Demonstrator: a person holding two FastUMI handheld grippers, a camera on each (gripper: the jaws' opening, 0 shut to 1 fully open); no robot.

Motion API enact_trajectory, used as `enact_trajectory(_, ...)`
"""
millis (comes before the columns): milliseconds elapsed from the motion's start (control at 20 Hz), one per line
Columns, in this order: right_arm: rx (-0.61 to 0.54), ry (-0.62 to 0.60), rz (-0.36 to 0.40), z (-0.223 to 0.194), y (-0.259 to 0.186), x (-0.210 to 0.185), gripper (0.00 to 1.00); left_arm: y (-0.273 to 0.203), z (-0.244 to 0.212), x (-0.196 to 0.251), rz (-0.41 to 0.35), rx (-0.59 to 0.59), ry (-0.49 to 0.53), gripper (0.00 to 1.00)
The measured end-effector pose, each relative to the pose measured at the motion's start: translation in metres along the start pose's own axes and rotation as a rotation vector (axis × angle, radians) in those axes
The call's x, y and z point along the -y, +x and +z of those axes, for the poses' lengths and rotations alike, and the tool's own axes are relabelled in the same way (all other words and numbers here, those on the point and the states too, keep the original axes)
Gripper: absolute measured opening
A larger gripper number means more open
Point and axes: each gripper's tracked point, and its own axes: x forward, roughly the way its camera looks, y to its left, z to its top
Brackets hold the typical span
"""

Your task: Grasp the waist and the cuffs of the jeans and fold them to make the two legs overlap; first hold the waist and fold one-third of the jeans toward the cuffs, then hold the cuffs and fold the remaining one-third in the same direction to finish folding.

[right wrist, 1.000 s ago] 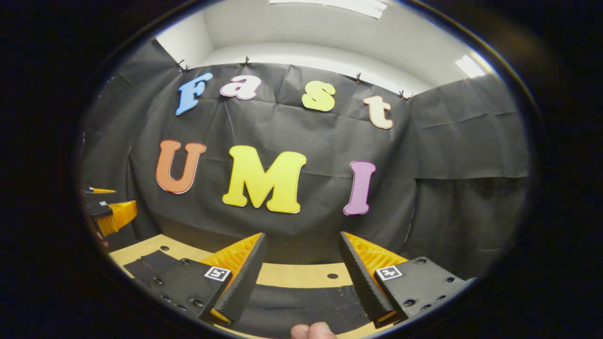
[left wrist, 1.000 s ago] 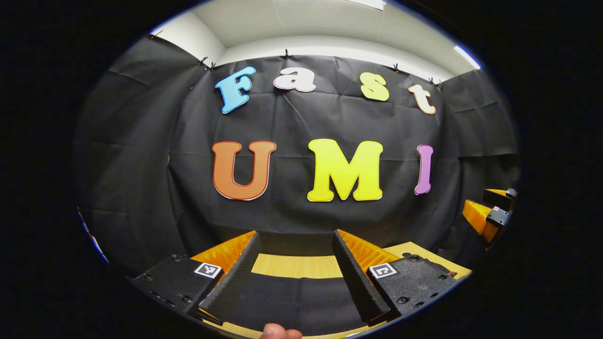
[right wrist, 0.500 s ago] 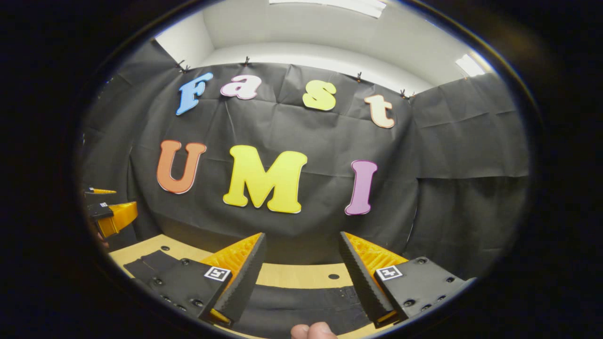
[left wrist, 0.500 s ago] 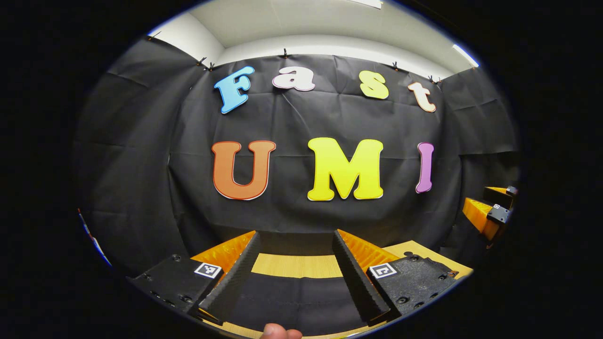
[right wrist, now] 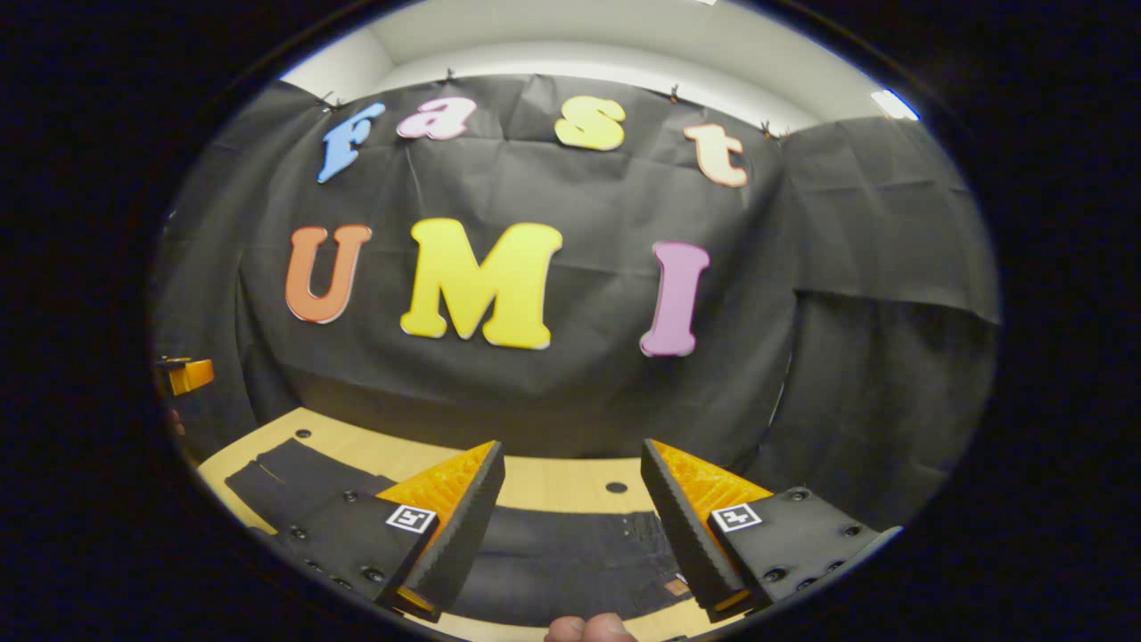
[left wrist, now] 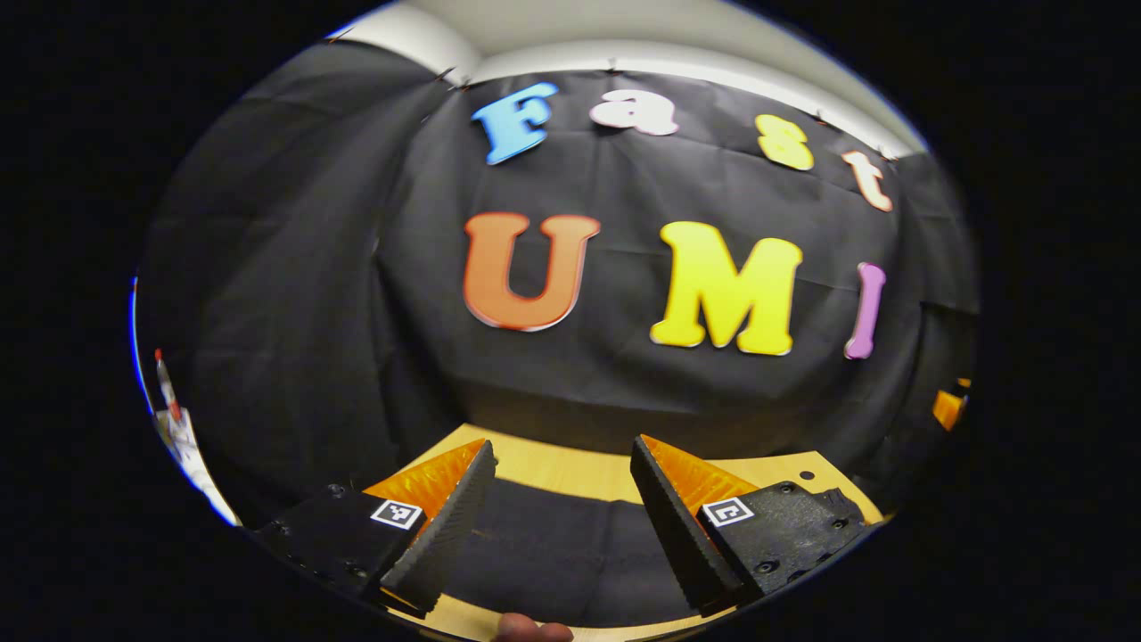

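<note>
The dark jeans [right wrist: 570, 562] are lying flat on the wooden table [right wrist: 553, 477]. The right claw [right wrist: 570, 526] and the left claw [left wrist: 562, 522] are both hanging wide open just above the jeans, touching nothing.

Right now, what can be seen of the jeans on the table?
The jeans are dark, near-black denim, lying flat on the light wooden table. In the right gripper view the seamed, stitched end, likely the waist, lies between the open fingers of the right gripper, with more of the garment stretching left. In the left gripper view plain dark cloth lies below the open left gripper. Neither gripper grips them.
</note>
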Motion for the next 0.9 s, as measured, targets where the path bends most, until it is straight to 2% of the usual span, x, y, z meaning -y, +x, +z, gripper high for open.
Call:
enact_trajectory(50,-0.050,0.023,-0.037,-0.017,0.009,0.023,0.94,0.007,-0.018,-0.030,0.067,-0.045,-0.055,0.99)
enact_trajectory(100,-0.104,0.053,-0.072,-0.037,0.015,0.045,0.96,0.010,-0.033,-0.057,0.134,-0.085,-0.112,0.99)
enact_trajectory(200,-0.227,0.132,-0.136,-0.083,0.030,0.083,0.94,0.018,-0.072,-0.101,0.226,-0.183,-0.247,0.99)
enact_trajectory(250,-0.293,0.169,-0.164,-0.107,0.037,0.099,0.96,0.022,-0.094,-0.119,0.265,-0.238,-0.320,0.99)
enact_trajectory(400,-0.484,0.294,-0.208,-0.183,0.049,0.128,0.94,0.034,-0.161,-0.145,0.357,-0.407,-0.544,0.99)
enact_trajectory(550,-0.649,0.414,-0.248,-0.237,0.048,0.142,1.00,0.040,-0.201,-0.145,0.405,-0.493,-0.776,0.99)
enact_trajectory(650,-0.721,0.447,-0.266,-0.260,0.049,0.147,0.98,0.044,-0.212,-0.153,0.417,-0.527,-0.849,1.00)
enact_trajectory(700,-0.760,0.484,-0.267,-0.269,0.049,0.147,0.94,0.047,-0.218,-0.157,0.433,-0.547,-0.865,0.99)
enact_trajectory(750,-0.801,0.513,-0.273,-0.278,0.048,0.148,0.99,0.050,-0.219,-0.159,0.442,-0.564,-0.883,0.99)
enact_trajectory(850,-0.863,0.552,-0.292,-0.290,0.049,0.153,0.99,0.055,-0.226,-0.169,0.482,-0.596,-0.890,0.99)
enact_trajectory(900,-0.893,0.563,-0.299,-0.293,0.051,0.155,0.94,0.059,-0.231,-0.175,0.505,-0.610,-0.891,0.99)
